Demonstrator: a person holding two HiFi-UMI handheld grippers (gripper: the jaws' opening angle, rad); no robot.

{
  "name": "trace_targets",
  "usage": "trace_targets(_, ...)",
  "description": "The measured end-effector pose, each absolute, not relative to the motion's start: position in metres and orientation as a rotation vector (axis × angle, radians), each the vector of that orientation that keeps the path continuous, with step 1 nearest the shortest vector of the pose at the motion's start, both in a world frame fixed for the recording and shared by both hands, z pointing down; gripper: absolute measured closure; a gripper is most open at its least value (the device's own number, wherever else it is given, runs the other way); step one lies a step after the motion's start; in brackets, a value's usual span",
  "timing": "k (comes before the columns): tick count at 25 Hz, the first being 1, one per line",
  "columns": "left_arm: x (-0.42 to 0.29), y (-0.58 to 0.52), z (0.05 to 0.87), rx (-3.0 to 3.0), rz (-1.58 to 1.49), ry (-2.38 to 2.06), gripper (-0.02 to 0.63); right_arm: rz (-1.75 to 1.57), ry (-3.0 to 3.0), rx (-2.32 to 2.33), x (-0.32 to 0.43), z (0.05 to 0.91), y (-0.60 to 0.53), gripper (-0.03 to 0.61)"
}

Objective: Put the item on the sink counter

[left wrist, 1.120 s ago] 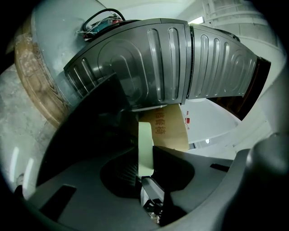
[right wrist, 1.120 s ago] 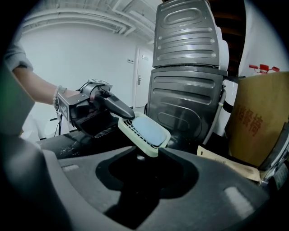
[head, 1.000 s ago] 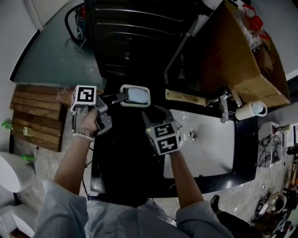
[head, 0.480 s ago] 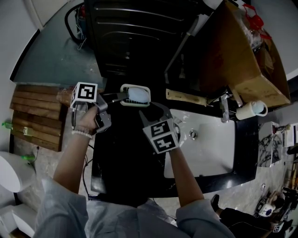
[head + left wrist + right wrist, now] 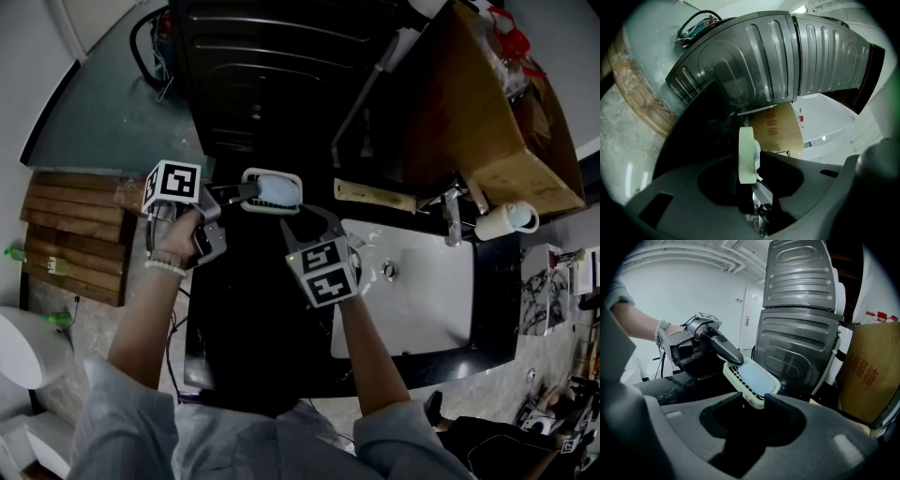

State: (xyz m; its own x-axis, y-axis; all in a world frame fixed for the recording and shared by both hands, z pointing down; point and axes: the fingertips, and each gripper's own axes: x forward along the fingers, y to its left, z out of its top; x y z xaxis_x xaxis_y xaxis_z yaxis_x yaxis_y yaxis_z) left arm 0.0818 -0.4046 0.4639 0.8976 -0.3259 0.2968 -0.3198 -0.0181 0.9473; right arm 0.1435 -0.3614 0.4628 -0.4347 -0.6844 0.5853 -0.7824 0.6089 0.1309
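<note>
A cream soap dish point(image 5: 274, 191) with a pale blue inside hangs tilted over the back of the black sink counter point(image 5: 244, 309). My left gripper point(image 5: 246, 194) pinches its left rim, and its jaws are starting to open. In the left gripper view the dish point(image 5: 747, 157) stands edge-on between the jaws of that gripper point(image 5: 749, 164). My right gripper point(image 5: 307, 217) has come up from the front. Its jaws are closing, and the dish's near corner point(image 5: 752, 378) sits between the tips of this gripper point(image 5: 753, 401), which do not clearly press on it.
A white basin point(image 5: 422, 291) with a faucet point(image 5: 452, 216) lies right of the grippers. A dark ribbed appliance point(image 5: 272, 66) stands behind the counter and a cardboard box point(image 5: 478, 103) at the back right. Wooden planks point(image 5: 70, 234) lie on the floor to the left.
My right gripper has moved forward and up to the dish, so its tips now flank the near corner. The left gripper and the dish have stayed almost still.
</note>
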Motion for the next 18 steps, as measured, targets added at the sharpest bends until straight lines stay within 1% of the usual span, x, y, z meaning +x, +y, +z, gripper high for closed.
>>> trace_targets(3, 0.082, -0.406, 0.464, 1.635, 0.022, -0.537, 0.476, 0.219, -2.232, 1.160, 0.143, 0.462, -0.362, 0.439)
trace_targets(9, 0.080, -0.408, 0.466, 1.620, 0.003, -0.540, 0.474, 0.262, -2.199, 1.194, 0.151, 0.467, -0.361, 0.431)
trace_targets(10, 0.080, -0.407, 0.465, 1.622, 0.005, -0.540, 0.474, 0.277, -2.195, 1.187, 0.152, 0.469, -0.361, 0.421)
trace_targets(11, 0.080, -0.407, 0.465, 1.625, 0.007, -0.540, 0.474, 0.292, -2.194, 1.181, 0.152, 0.470, -0.361, 0.393)
trace_targets(18, 0.081, -0.407, 0.465, 1.630, 0.015, -0.542, 0.474, 0.247, -2.231, 1.129, 0.139, 0.463, -0.364, 0.390)
